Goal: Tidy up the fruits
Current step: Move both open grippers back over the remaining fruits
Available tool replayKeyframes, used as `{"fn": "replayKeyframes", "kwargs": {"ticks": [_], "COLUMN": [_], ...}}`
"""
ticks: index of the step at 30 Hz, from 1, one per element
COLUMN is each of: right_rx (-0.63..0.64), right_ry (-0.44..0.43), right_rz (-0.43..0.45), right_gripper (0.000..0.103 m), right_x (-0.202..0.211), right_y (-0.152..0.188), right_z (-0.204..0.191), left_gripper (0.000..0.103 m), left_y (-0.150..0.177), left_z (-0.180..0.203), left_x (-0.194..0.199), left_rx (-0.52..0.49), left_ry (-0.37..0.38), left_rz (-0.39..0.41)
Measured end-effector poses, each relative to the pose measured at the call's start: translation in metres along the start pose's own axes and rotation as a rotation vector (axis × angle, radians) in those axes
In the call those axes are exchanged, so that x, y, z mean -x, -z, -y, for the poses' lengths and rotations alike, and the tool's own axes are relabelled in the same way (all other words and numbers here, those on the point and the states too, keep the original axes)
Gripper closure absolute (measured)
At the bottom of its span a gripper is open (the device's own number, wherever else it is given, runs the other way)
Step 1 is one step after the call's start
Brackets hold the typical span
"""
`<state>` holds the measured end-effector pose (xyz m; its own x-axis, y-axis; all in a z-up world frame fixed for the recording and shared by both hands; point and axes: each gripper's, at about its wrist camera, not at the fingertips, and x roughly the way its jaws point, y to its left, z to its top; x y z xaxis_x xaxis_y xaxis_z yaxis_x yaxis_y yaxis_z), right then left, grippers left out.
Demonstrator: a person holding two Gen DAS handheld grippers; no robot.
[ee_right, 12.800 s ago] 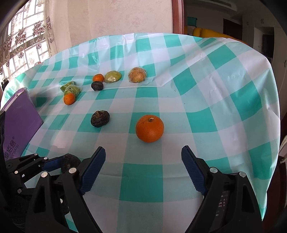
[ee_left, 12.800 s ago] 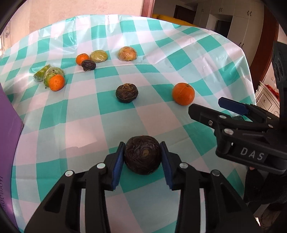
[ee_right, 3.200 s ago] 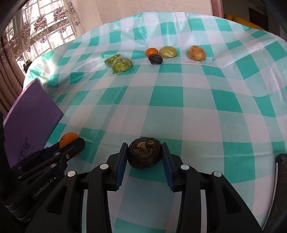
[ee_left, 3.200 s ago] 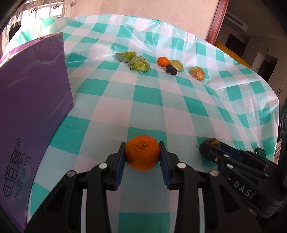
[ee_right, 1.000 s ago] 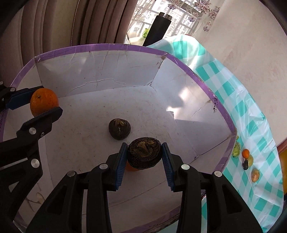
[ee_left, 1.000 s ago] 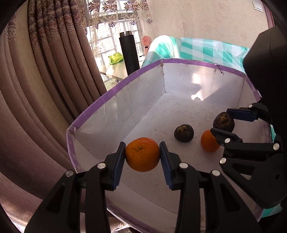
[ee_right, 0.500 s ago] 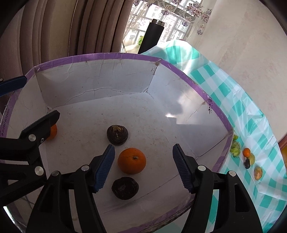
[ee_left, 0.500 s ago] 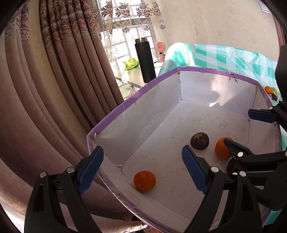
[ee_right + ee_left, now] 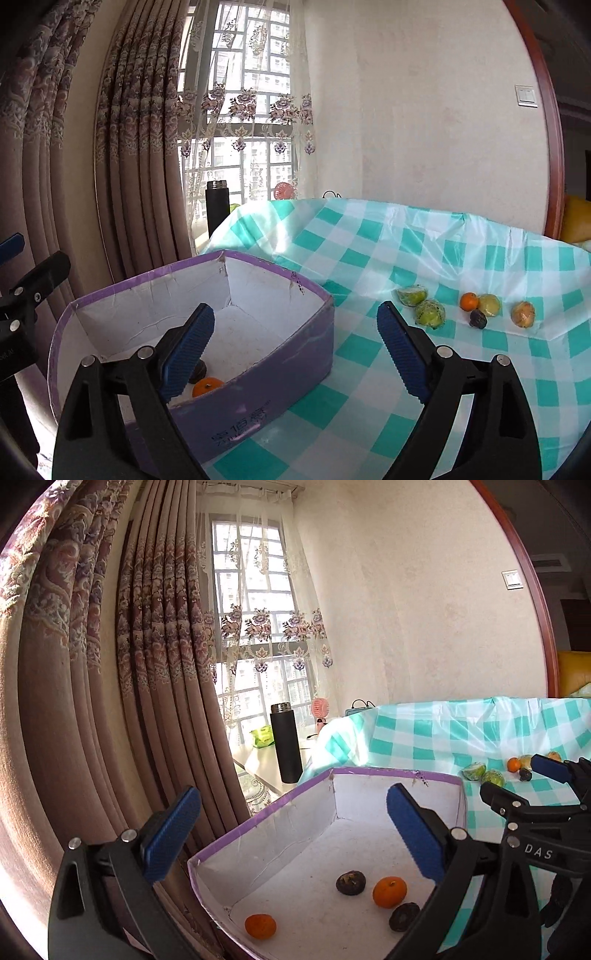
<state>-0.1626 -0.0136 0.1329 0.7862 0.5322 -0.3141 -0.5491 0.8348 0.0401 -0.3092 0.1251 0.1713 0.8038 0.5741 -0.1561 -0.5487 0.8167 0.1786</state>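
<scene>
Both fruits we carried a sec ago now lie in the purple box (image 9: 399, 773) w/ two others — we're opening left gripper (image 9: 291, 834) and right gripper (image 9: 295, 343), nothing between the jaws. Six remaining fruits (image 9: 430, 312) sit in a row on the checked cloth (image 9: 369, 236), well apart from the box. Prob. light, round, rollable, some soft — we grip across the widest part.

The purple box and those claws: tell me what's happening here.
A person is sorting fruit into the purple box. It holds two oranges and two dark fruits. The left claw and the right claw are both opening, nothing between their pads. Six fruits lie loose on the checked tablecloth.
</scene>
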Motion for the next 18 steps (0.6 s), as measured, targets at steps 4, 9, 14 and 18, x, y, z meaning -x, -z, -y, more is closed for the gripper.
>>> {"fn": "replayKeyframes", "kwargs": {"ticks": [4,9,14,18], "right_rx": [-0.07,-0.127,-0.22,-0.268], "right_ry": [0.11,0.233,0.333,0.378], "right_rz": [-0.023,-0.064,-0.182,-0.249], "right_gripper": [0.017,0.017,0.017,0.017], "right_x": [0.001,-0.001,-0.015,-0.021], "right_y": [0.01,0.03,0.057,0.073], "right_z": [0.046,0.096,0.147,0.17], "left_gripper": [0.002,0.002,0.002,0.002], "left_y": [-0.008,-0.004,0.014,0.031], "left_z": [0.044,0.102,0.158,0.203], "left_x": [0.011,0.006,-0.024,-0.067], "left_rx": [-0.068,-0.112,-0.109,-0.075], "left_ry": [0.143,0.346,0.512,0.593], "left_rz": [0.022,-0.061,-0.215,-0.365]}}
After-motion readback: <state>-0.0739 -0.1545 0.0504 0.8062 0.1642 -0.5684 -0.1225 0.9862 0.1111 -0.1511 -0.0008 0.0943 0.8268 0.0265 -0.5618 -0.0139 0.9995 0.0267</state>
